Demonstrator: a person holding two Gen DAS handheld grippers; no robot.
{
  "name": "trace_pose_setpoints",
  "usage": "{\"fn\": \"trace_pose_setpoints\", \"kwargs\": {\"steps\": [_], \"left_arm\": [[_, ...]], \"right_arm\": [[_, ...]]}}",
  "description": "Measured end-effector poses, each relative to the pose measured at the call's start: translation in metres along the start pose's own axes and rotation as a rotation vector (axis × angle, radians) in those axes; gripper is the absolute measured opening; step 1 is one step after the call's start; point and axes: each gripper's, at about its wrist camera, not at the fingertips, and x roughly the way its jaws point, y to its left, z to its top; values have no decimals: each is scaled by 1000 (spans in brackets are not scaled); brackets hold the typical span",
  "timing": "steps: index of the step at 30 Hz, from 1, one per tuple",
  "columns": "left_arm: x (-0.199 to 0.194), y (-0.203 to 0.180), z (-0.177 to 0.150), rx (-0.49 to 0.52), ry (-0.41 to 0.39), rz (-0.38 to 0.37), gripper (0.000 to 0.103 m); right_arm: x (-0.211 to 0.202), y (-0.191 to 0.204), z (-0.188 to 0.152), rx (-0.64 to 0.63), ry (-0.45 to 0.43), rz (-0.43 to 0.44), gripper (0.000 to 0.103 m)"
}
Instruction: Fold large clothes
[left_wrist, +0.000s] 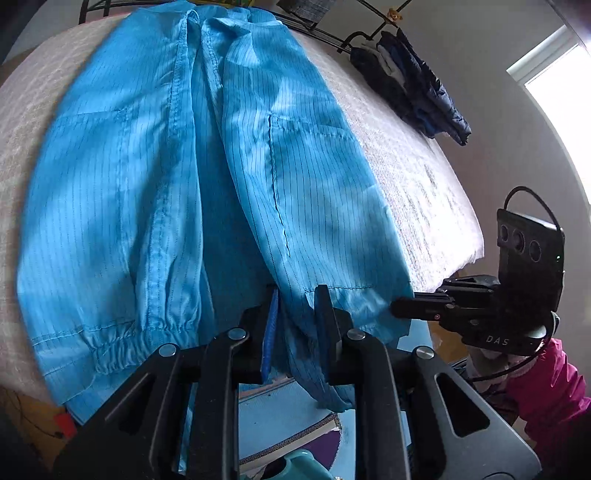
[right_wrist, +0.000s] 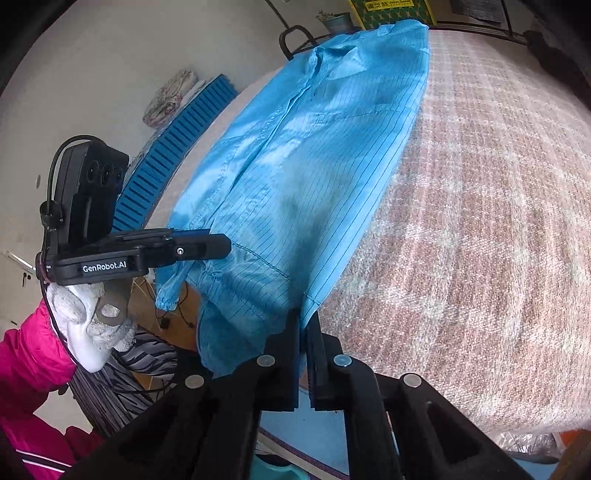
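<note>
A large bright blue pinstriped garment (left_wrist: 177, 177) lies lengthwise on a pale woven bed cover (left_wrist: 413, 162), its near hem hanging over the front edge. My left gripper (left_wrist: 297, 299) holds hem fabric between its fingers, which stand a little apart. My right gripper (right_wrist: 306, 321) is shut on the hem's right corner; it also shows in the left wrist view (left_wrist: 397, 306). The garment (right_wrist: 303, 158) stretches away across the cover (right_wrist: 480, 221) in the right wrist view, where the left gripper (right_wrist: 225, 245) grips the hem at the left.
Dark clothes (left_wrist: 413, 85) hang on a black rail at the back right. A blue slatted panel (right_wrist: 177, 147) leans on the wall at the left. A bright window (left_wrist: 561, 96) is at the right. The floor below the bed edge holds a mat and cables.
</note>
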Motion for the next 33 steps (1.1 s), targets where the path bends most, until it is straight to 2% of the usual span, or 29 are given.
{"fn": "trace_pose_setpoints", "kwargs": {"steps": [2, 5, 7, 9, 11, 14, 15, 16, 18, 21, 23, 24, 25, 26, 27, 28, 30, 33], "left_arm": [[-34, 14, 0, -24, -82, 7, 48], [-78, 48, -5, -68, -235, 116, 51], [-89, 79, -5, -138, -275, 182, 51], [-86, 105, -4, -180, -271, 230, 51], [-73, 119, -6, -184, -233, 243, 44], [-44, 117, -16, -149, -137, 218, 41], [-36, 112, -20, -125, -123, 230, 41], [-35, 104, -27, -87, -157, 268, 41], [-30, 90, -31, -12, -147, 319, 42], [-38, 85, -35, 10, -127, 322, 43], [-56, 82, -36, -11, -191, 284, 43], [-63, 76, -37, -3, -221, 264, 44], [-69, 70, -37, 20, -234, 248, 50], [-69, 63, -36, 46, -238, 229, 58], [-67, 56, -36, 68, -235, 204, 60], [-62, 51, -36, 88, -221, 177, 60], [-47, 39, -35, 130, -170, 166, 60], [-32, 23, -38, 203, -142, 185, 60]], "right_arm": [[-7, 1, 1, -2, -6, 11, 9], [-28, 2, 0, -16, -60, -44, 21], [-42, 8, 3, -59, -118, -108, 21], [-47, 17, 9, -105, -172, -145, 22], [-43, 23, 18, -124, -191, -137, 25], [-25, 35, 27, -166, -184, -156, 27], [-17, 38, 28, -181, -172, -163, 27], [-10, 42, 30, -192, -153, -165, 27], [8, 45, 36, -206, -108, -189, 27], [22, 36, 37, -206, -38, -284, 27], [24, 29, 37, -189, -14, -298, 27], [22, 27, 37, -179, -20, -288, 30], [20, 26, 37, -168, -26, -279, 32], [16, 25, 35, -159, -33, -279, 39], [13, 25, 34, -148, -45, -282, 47], [8, 23, 31, -135, -61, -287, 49], [1, 20, 29, -107, -81, -309, 61], [-3, 11, 25, -67, -89, -319, 65]]}}
